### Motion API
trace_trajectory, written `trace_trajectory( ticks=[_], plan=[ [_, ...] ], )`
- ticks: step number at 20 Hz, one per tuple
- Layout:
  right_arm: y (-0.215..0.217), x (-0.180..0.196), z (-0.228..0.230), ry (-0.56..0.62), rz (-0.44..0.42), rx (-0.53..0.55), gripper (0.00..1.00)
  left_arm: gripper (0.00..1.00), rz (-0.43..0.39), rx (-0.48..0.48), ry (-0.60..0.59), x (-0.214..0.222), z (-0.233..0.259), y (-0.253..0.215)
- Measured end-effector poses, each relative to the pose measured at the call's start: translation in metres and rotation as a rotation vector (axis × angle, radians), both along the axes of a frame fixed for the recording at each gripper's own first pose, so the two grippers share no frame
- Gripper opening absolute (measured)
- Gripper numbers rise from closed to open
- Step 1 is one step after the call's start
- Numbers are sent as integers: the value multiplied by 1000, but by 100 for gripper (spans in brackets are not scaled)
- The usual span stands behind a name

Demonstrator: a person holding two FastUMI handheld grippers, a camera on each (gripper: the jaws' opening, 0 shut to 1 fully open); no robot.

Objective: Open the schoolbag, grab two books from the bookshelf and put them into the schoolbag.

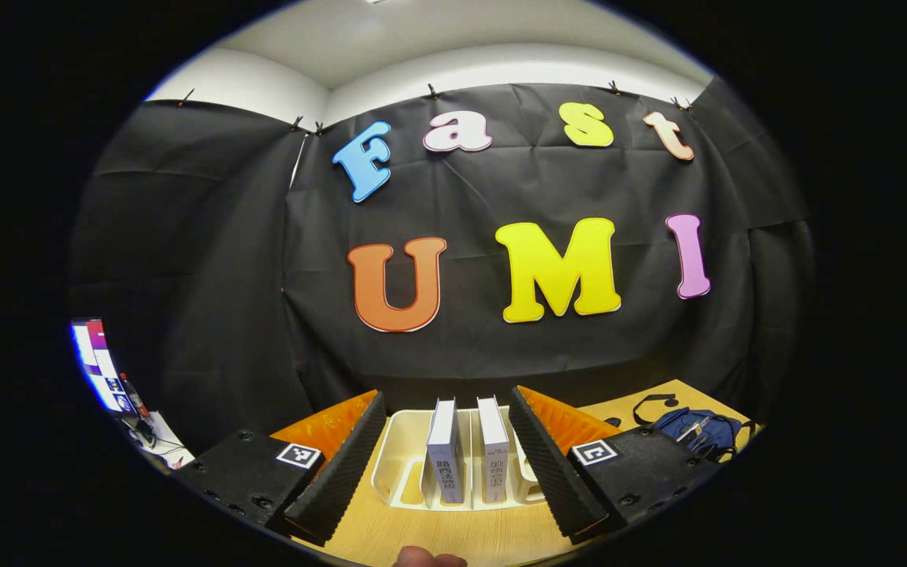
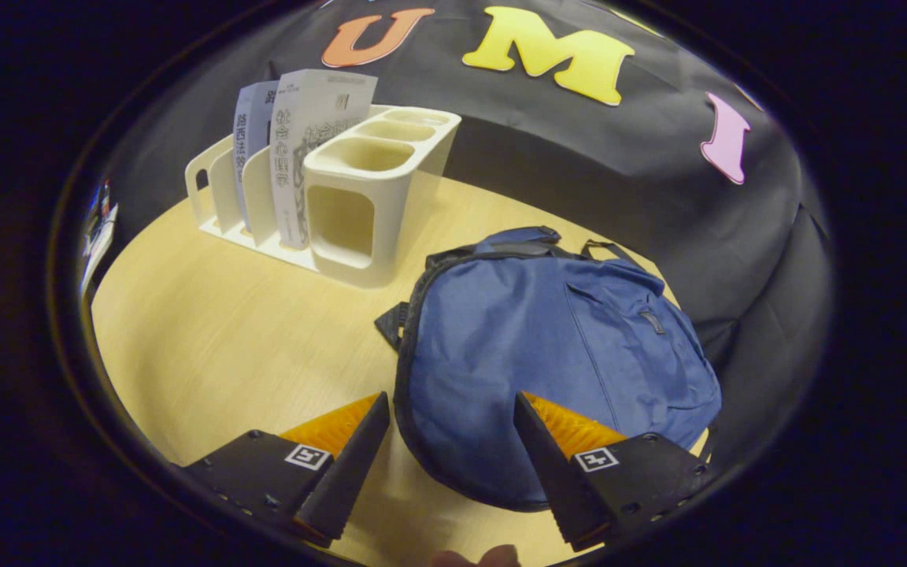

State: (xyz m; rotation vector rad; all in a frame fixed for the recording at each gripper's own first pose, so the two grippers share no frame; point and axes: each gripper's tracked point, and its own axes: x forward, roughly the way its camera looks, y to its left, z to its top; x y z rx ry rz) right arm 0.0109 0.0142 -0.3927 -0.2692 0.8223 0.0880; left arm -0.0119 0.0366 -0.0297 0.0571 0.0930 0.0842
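Observation:
In the left gripper view, two white-spined books [image 1: 446, 450] [image 1: 493, 449] stand upright in a cream plastic bookshelf [image 1: 398, 465] on the wooden table. My left gripper [image 1: 447, 405] is open, facing the books from the front with nothing between its fingers. The blue schoolbag [image 1: 697, 429] lies far right there. In the right gripper view, the schoolbag [image 2: 556, 346] lies flat and closed on the table. My right gripper [image 2: 451, 409] hovers open over its near edge. The bookshelf [image 2: 359, 197] with both books [image 2: 312, 134] [image 2: 251, 134] stands beyond, to the left.
The light wooden table [image 2: 209, 331] stretches left of the bag. Black cloth walls close the back and sides. A screen [image 1: 103, 366] and cables sit at the far left in the left gripper view. A fingertip [image 1: 426, 557] shows at the bottom edge.

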Motion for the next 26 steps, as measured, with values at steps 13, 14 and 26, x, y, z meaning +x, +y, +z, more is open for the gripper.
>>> trace_trajectory(
  ticks=[13, 14, 26],
  plan=[
    [-2, 6, -13, 28, -55, 14, 55, 99, -12, -14, 24, 4, -5, -6],
    [0, 8, -9, 23, -57, 22, 36, 99, -10, -17, 24, 3, -5, -4],
    [-11, 14, 74, -44, -8, 122, 0, 100, -1, -55, 40, 2, -17, 2]
  ],
)
